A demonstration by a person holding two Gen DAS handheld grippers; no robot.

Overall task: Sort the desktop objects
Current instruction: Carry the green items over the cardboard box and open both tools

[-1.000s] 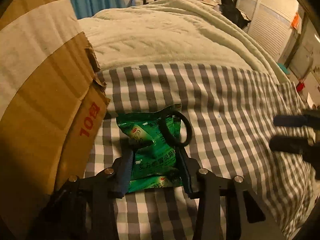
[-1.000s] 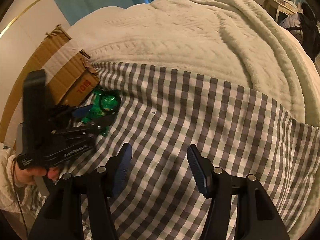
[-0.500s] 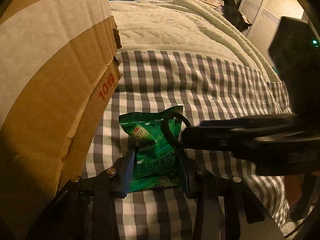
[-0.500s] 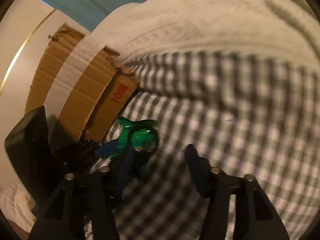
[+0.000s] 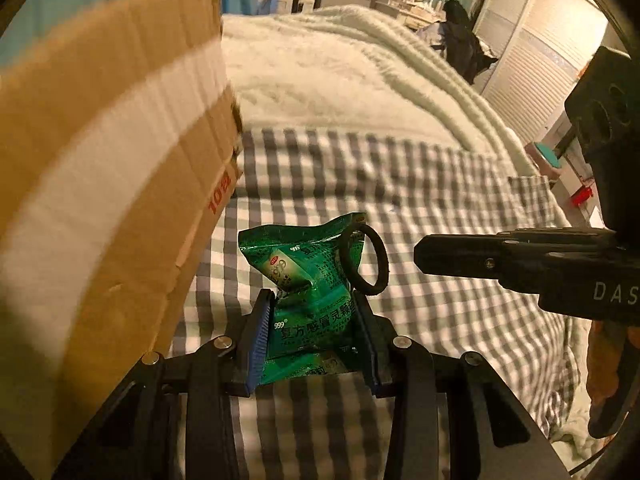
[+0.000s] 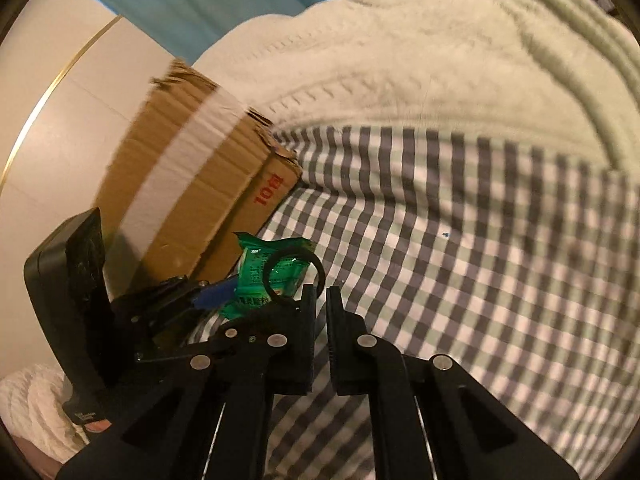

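My left gripper is shut on a green medicine sachet and holds it just above the checked cloth. A black hair tie hangs on the sachet's upper right edge. My right gripper reaches in from the right, shut, with its tip a short way from the tie and nothing between its fingers. In the right wrist view the right gripper sits just below the hair tie and the sachet, and the left gripper comes in from the left.
A large cardboard box with a white tape band stands close on the left, also visible in the right wrist view. A cream blanket covers the bed beyond the cloth. Room furniture stands at the far right.
The left gripper has lifted the sachet and hair tie and moved closer to the box. The right gripper has swung in beside the tie and shut its jaws.
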